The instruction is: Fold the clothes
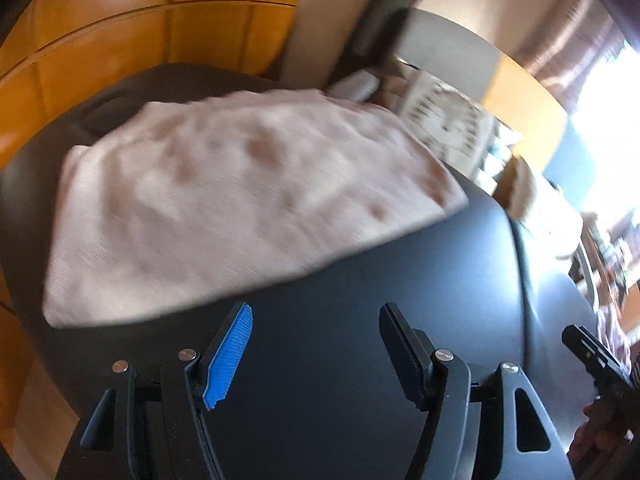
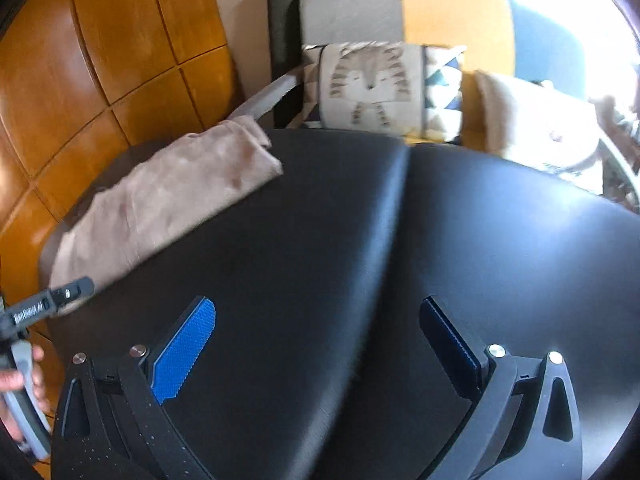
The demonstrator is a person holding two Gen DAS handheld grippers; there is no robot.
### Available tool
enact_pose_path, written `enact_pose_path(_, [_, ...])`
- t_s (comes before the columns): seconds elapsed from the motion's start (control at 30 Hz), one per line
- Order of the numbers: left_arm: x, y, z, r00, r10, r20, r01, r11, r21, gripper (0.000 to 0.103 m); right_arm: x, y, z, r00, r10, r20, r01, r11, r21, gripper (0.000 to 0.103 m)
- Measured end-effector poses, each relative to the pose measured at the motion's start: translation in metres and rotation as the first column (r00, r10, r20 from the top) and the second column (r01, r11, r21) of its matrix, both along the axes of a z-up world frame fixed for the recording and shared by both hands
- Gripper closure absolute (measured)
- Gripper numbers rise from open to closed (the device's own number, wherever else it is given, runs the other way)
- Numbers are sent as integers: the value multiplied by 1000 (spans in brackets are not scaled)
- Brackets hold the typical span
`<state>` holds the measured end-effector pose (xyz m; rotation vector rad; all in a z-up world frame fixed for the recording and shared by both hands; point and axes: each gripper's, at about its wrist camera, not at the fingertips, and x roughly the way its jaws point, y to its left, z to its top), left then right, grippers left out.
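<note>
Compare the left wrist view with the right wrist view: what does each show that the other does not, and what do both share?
Only the left wrist view shows the left tool head on, open and empty, with the folded beige cloth filling much of the picture.

Only the right wrist view shows the right tool head on, also open and empty, plus the seam across the black table and a blue chair.

Both share the black table, the beige cloth, the wooden panels and the patterned cushion.

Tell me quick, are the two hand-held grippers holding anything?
Left hand-held gripper: open, holding nothing; the folded pink cloth lies ahead of it.
Right hand-held gripper: open, holding nothing, over the black table.
</note>
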<state>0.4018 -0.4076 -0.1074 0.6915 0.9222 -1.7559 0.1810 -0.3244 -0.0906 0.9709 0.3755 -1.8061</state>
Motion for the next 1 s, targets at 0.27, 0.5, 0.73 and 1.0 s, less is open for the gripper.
enact_pose_path(0.27, [40, -55, -9, 995, 96, 0, -96, 995, -3, 36, 15, -104, 1, 993, 95, -67, -95, 995, 9, 0])
enact_pose_path(0.5, [65, -79, -13, 990, 144, 14, -144, 990, -6, 36, 35, -191, 0, 965, 229, -126, -229, 973, 14, 0])
enact_pose_path(0.73, [77, -93, -28, 987, 151, 56, -152, 988, 5, 36, 50, -246, -47, 923, 355, -145, -326, 925, 194, 0])
enact_pose_path(1.0, [80, -85, -39, 988, 122, 96, -121, 993, -11, 36, 50, -224, -65, 904, 406, -129, -369, 898, 239, 0])
